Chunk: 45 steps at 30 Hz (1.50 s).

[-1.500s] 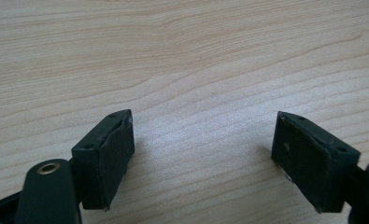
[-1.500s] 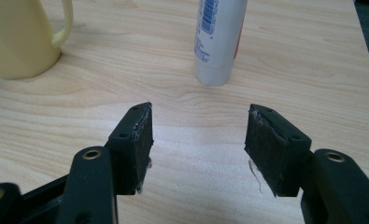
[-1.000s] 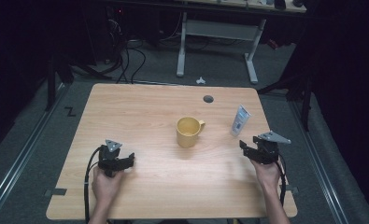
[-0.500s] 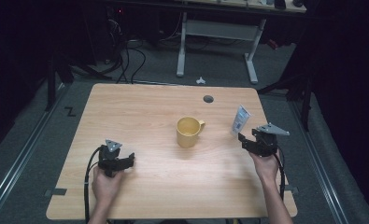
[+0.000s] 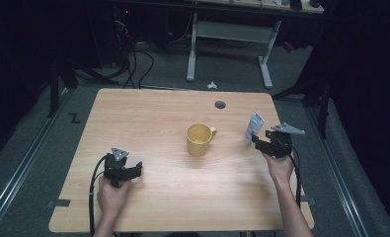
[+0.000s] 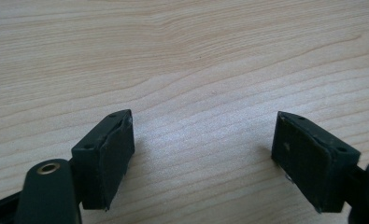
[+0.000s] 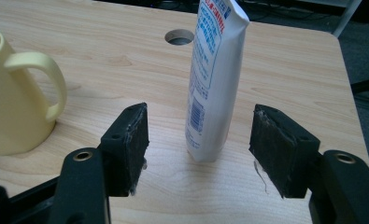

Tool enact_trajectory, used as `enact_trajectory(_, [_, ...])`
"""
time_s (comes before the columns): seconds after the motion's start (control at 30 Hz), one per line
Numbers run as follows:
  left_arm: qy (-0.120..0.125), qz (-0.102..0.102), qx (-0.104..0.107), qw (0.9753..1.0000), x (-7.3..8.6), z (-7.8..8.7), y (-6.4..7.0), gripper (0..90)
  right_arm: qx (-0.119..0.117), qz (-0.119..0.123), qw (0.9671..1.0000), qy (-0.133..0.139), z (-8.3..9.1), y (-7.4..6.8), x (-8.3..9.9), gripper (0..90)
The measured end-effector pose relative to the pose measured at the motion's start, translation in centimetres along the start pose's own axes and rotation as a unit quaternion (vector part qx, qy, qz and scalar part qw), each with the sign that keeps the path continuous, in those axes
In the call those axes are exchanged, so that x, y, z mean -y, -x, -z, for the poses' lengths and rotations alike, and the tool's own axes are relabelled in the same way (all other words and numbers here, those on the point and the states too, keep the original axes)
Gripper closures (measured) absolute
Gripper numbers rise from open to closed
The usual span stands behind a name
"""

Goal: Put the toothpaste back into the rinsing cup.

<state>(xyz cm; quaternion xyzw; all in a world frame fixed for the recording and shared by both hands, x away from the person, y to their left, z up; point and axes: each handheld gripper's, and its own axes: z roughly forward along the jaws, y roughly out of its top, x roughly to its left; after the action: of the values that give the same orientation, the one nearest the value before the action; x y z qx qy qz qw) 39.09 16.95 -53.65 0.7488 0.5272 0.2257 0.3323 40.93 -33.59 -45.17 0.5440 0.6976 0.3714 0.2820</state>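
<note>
White upright tube (image 7: 213, 79), blue print

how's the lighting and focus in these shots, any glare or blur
High view: table evenly lit, surroundings nearly black, picture soft. Left gripper view: wood grain sharp, a pale sheen on the wood between the fingers, no hard glare. Right gripper view: pouch and its print fairly crisp, mug casts a soft shadow, near fingers slightly soft.

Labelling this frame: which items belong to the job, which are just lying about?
In the job:
- white packet, upright between the open jaws of the right hand-held gripper
- yellow mug, perhaps

Lying about:
- left hand-held gripper, open over bare table
- cable hole
</note>
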Motion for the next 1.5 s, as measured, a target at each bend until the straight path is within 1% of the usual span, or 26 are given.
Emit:
enact_trajectory(0.03, [-0.001,0.000,0.001,1.0000,0.0,0.0,0.0,21.6,-0.001,-0.003,1.0000,-0.003,-0.2,0.1,-0.2,37.9])
enact_trajectory(0.13, [0.000,0.000,0.000,1.0000,0.0,0.0,0.0,21.6,0.004,-0.004,1.0000,-0.001,-0.5,0.2,-0.4,39.6])
enact_trajectory(0.3, [0.000,0.000,0.001,1.0000,0.0,0.0,0.0,21.5,0.014,-0.010,0.9998,-0.012,-1.5,0.4,-0.8,40.6])
enact_trajectory(0.5, [0.000,-0.001,0.001,1.0000,0.0,0.0,0.0,21.5,0.012,-0.010,0.9999,-0.006,-2.3,0.4,-1.3,42.0])
enact_trajectory(0.57, [0.000,-0.001,0.001,1.0000,0.0,0.0,0.0,21.5,0.012,-0.011,0.9998,-0.008,-2.5,0.4,-1.3,41.9])
enact_trajectory(0.77, [0.000,-0.001,0.002,1.0000,0.0,0.0,0.0,21.5,0.007,-0.026,0.9996,-0.007,-3.6,0.6,-1.6,43.2])
enact_trajectory(0.87, [0.000,-0.001,0.002,1.0000,0.0,0.0,0.0,21.5,0.007,-0.027,0.9996,-0.010,-3.9,0.5,-1.7,44.1])
enact_trajectory(1.03, [0.000,-0.001,0.002,1.0000,0.0,0.0,0.0,21.5,0.014,-0.034,0.9993,-0.004,-4.7,0.4,-1.8,45.7])
enact_trajectory(1.1, [0.000,-0.001,0.002,1.0000,0.0,0.0,0.0,21.5,0.014,-0.032,0.9994,-0.003,-4.9,0.5,-1.7,48.1])
enact_trajectory(1.13, [0.000,-0.001,0.002,1.0000,0.0,0.0,0.0,21.5,0.012,-0.036,0.9993,-0.005,-5.0,0.5,-1.7,50.1])
enact_trajectory(1.27, [0.000,-0.001,0.002,1.0000,0.0,0.0,0.0,21.5,0.009,-0.039,0.9992,-0.008,-5.2,0.7,-1.6,52.9])
enact_trajectory(1.33, [0.000,-0.002,0.002,1.0000,0.0,0.0,0.0,21.4,0.008,-0.035,0.9993,-0.012,-5.4,0.7,-1.5,55.7])
enact_trajectory(1.4, [0.000,-0.002,0.002,1.0000,0.0,0.0,0.0,21.4,0.013,-0.025,0.9995,-0.014,-5.5,0.7,-1.4,57.0])
enact_trajectory(1.5, [0.000,-0.002,0.002,1.0000,0.0,0.0,0.0,21.4,0.012,-0.025,0.9995,-0.016,-5.6,0.8,-1.4,58.5])
